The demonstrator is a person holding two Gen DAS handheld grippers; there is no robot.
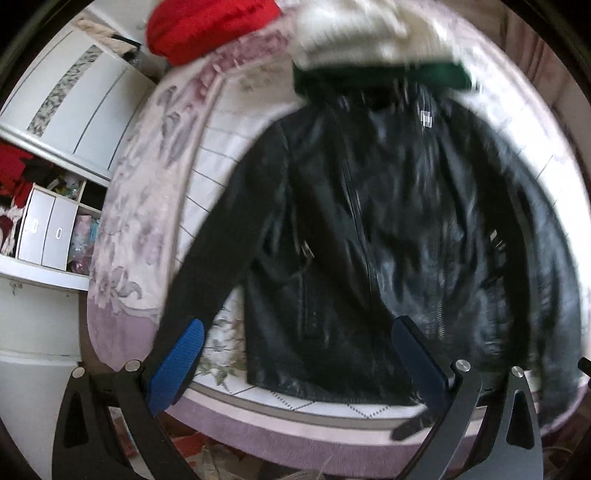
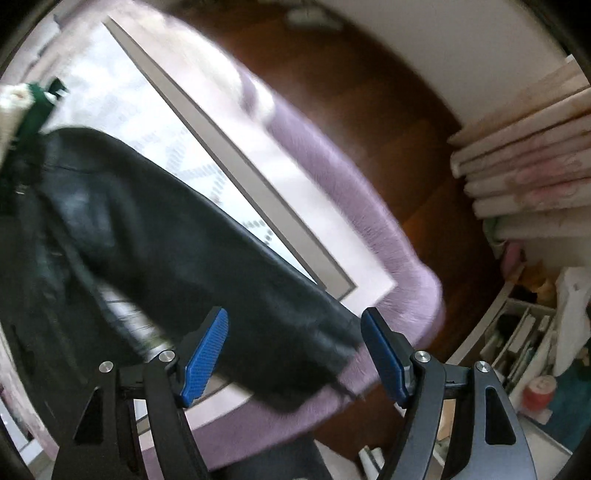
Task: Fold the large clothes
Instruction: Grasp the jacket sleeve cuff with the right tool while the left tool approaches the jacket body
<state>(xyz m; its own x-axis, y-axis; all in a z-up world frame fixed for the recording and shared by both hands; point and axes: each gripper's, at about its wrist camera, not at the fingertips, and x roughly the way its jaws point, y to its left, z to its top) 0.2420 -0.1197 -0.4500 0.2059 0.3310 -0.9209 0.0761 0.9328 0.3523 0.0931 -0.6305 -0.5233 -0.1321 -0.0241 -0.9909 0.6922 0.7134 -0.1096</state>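
A black jacket (image 1: 369, 236) lies spread flat, front up, on a bed (image 1: 147, 206) with a lilac flowered cover. In the left wrist view its long axis runs from the collar, far from the camera, down to the hem at the near edge of the bed, with the zip along the middle; both sleeves slant outward and toward the near edge. The collar end lies against a green garment (image 1: 436, 75) under a white one (image 1: 351, 33), with a red one (image 1: 210, 26) beside them. The left gripper (image 1: 299, 354) hangs above the hem, jaws wide, nothing between the blue pads. The right gripper (image 2: 295, 354) hangs over one sleeve (image 2: 207, 243) near its cuff, at the bed's corner, jaws apart, pads clear of the cloth.
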